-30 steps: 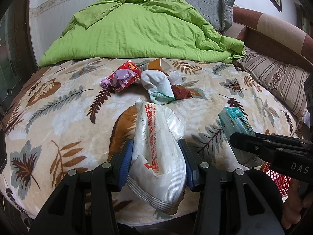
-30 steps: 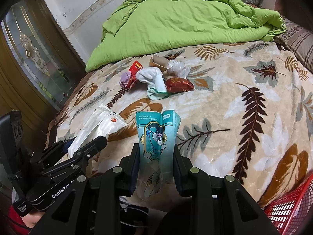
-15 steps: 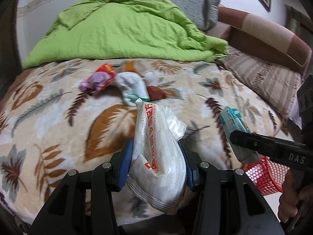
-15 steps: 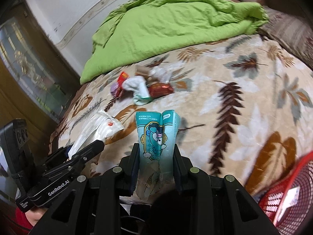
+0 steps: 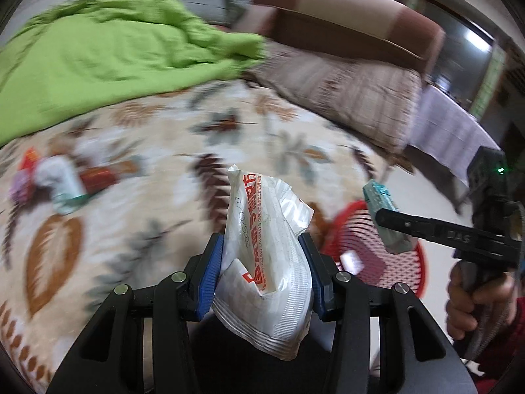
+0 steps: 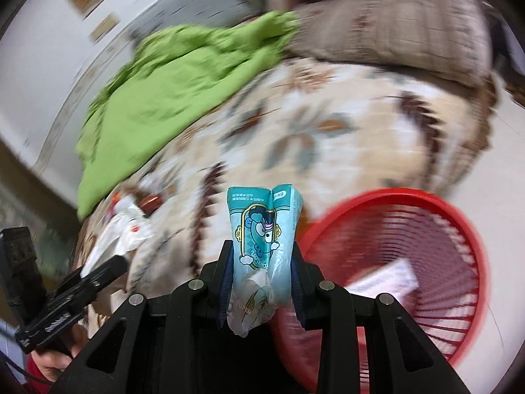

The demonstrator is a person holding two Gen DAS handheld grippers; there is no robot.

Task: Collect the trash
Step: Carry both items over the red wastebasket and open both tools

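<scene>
My left gripper point(image 5: 262, 262) is shut on a white plastic wrapper with red print point(image 5: 265, 256). My right gripper point(image 6: 261, 262) is shut on a teal cartoon-printed packet point(image 6: 262, 229); it also shows in the left wrist view point(image 5: 380, 200), held over a red mesh basket point(image 5: 416, 262). The basket point(image 6: 459, 229) stands on the floor beside the bed and holds a white slip of paper point(image 6: 387, 277). A blurred pile of wrappers, a white sock and a red packet point(image 5: 62, 177) lies on the leaf-print blanket point(image 5: 147, 164).
A crumpled green duvet point(image 5: 108, 55) lies at the bed's far end. A striped brown pillow point(image 5: 354, 98) and padded headboard point(image 5: 344, 23) are at the right. Pale floor point(image 5: 430, 190) lies beyond the basket. Both views are motion-blurred.
Both grippers have swung right, away from the trash pile, still holding their wrappers. The red basket has come into full view under the right gripper.
</scene>
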